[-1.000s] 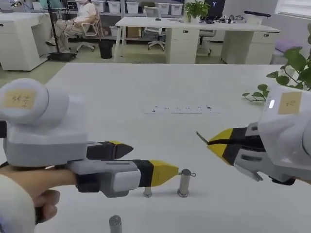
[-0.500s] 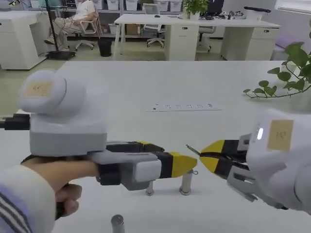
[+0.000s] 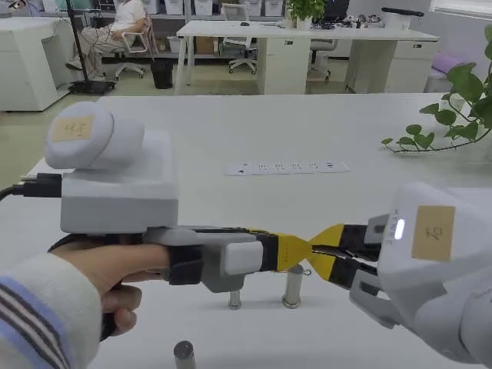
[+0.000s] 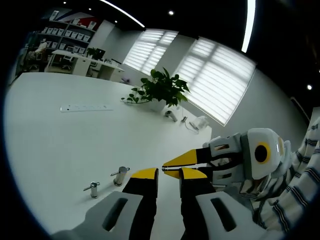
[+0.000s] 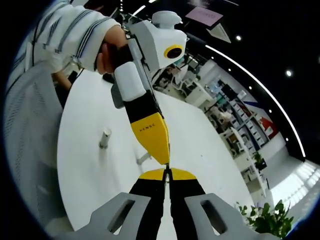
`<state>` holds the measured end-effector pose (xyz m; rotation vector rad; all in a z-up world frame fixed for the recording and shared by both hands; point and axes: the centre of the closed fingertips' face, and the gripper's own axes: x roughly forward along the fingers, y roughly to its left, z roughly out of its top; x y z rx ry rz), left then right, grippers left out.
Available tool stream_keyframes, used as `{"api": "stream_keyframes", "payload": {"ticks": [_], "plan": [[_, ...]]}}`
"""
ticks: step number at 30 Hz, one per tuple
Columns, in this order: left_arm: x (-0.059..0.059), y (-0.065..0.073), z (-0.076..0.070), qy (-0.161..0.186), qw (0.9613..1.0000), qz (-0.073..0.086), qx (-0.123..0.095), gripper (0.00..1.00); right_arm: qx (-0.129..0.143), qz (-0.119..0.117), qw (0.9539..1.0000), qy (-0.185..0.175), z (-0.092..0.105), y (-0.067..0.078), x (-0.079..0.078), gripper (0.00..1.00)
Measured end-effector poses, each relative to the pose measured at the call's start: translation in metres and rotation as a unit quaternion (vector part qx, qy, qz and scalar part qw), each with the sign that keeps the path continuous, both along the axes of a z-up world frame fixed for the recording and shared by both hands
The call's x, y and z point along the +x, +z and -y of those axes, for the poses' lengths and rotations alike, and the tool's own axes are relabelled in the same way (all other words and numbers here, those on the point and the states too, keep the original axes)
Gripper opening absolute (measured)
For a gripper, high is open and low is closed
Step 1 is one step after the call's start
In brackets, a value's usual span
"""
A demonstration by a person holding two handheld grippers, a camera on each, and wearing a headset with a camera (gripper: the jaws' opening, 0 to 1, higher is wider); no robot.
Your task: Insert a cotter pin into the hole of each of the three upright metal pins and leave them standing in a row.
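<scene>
Three upright metal pins stand on the white table. The right pin [image 3: 292,287] [image 4: 120,176] carries a cotter pin through its top, and the middle pin [image 3: 234,297] [image 4: 93,189] shows a crosspiece too. The third pin [image 3: 183,354] [image 5: 105,138] stands nearer me with a bare top. My right gripper [image 3: 323,251] [image 5: 167,173] is shut on a thin cotter pin [image 5: 169,158]. My left gripper [image 3: 298,250] [image 4: 169,173] is open, and the right gripper's yellow tips sit between its jaws. Both tips meet just above the right pin.
A white power strip [image 3: 280,167] [image 4: 82,107] lies flat mid-table. A leafy plant [image 3: 450,115] [image 4: 160,90] stands at the table's right edge. Desks, chairs and a seated person [image 3: 123,27] are far behind.
My left gripper has moved right and my right gripper left, so their tips now meet over the right pin. The cotter pin stays held in the right gripper.
</scene>
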<state>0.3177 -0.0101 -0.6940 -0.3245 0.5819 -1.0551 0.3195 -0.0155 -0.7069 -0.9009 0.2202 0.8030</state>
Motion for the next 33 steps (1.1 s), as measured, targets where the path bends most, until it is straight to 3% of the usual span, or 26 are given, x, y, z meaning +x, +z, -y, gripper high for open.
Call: {"api": "stream_keyframes", "payload": {"ticks": [13,33], "plan": [[0.0007,-0.0006,-0.0004,0.005,0.9999,-0.009,-0.002,0.07,0.006,0.001,1.0000,0.001,-0.0010,0.0020,-0.0005,0.02],[-0.0008,-0.0068,-0.0062,0.007,0.9997,-0.018,0.012,0.02,-0.002,0.001,0.9999,0.015,-0.0060,-0.0020,-0.0048,0.02]]}}
